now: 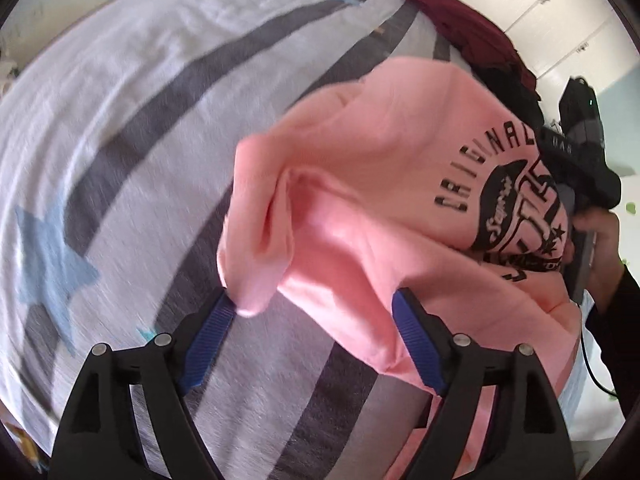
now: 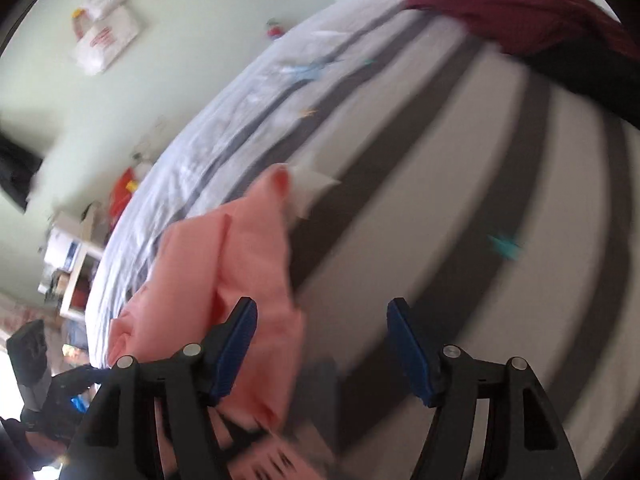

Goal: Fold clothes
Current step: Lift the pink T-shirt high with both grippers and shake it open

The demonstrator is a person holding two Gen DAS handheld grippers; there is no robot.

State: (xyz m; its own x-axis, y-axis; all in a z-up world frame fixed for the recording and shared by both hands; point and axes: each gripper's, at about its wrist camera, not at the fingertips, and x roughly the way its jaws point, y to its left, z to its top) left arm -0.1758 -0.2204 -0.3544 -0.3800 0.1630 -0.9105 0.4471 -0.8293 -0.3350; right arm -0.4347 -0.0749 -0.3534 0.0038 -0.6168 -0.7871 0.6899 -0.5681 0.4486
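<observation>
Across the striped bed (image 1: 120, 92), with its grey bands and blue stars, one pink sweatshirt (image 1: 360, 184) lies crumpled, printed "ORIGINAL" in black over a round emblem. Its loose edge sits between and just ahead of the left gripper (image 1: 312, 312), whose jaws stand open on nothing. Beside its left finger, the right gripper (image 2: 322, 322) also gapes empty.

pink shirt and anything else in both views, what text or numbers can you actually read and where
"ORIGINAL": arched black print on the pink shirt.
Badge under it on the shirt: script and large numerals, too creased to read.
White bag on the floor: red print, too blurred.
</observation>
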